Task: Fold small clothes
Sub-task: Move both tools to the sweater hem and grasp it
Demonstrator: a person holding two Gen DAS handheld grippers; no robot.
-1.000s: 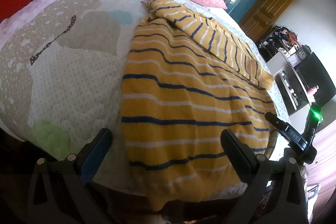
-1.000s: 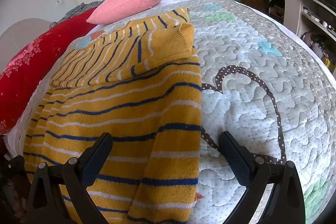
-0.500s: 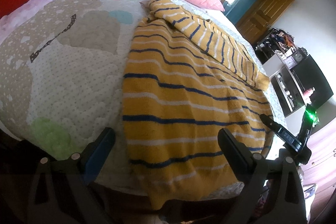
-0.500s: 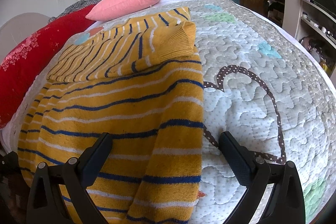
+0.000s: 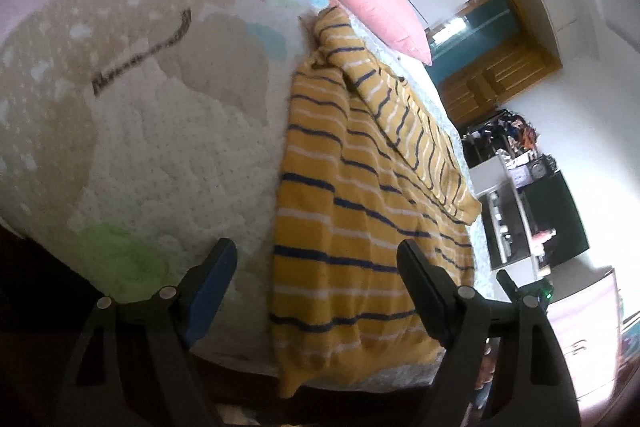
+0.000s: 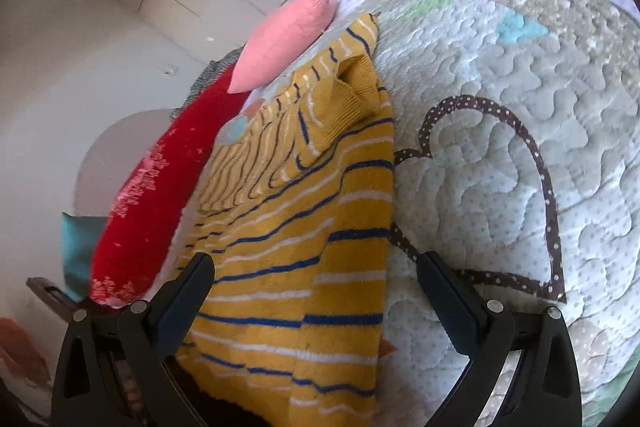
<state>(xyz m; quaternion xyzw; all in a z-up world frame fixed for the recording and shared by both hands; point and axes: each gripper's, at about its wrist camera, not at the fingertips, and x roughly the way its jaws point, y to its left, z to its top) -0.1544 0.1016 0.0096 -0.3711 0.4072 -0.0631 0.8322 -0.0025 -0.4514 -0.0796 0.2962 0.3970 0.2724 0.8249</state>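
A yellow sweater point(image 5: 360, 195) with navy and white stripes lies flat on the quilted bed, a sleeve folded across its far part. In the right wrist view the same sweater point(image 6: 304, 259) runs from the near edge toward the pillows. My left gripper point(image 5: 316, 269) hovers over the sweater's near hem at its left edge; its jaws are closing, with cloth below them but the pads not pressing on it. My right gripper point(image 6: 314, 281) stands open above the sweater's right edge, nothing pinched between its fingers.
The quilted bedspread point(image 6: 520, 107) has a brown heart outline. A pink pillow point(image 5: 380, 11) and a red cushion point(image 6: 160, 203) lie at the far end. Shelves and a dark screen point(image 5: 560, 211) stand beside the bed, a wooden door point(image 5: 500, 75) beyond.
Both views have rolled and shifted sideways. The left gripper's fingers stand closer together than before. The sweater has not moved.
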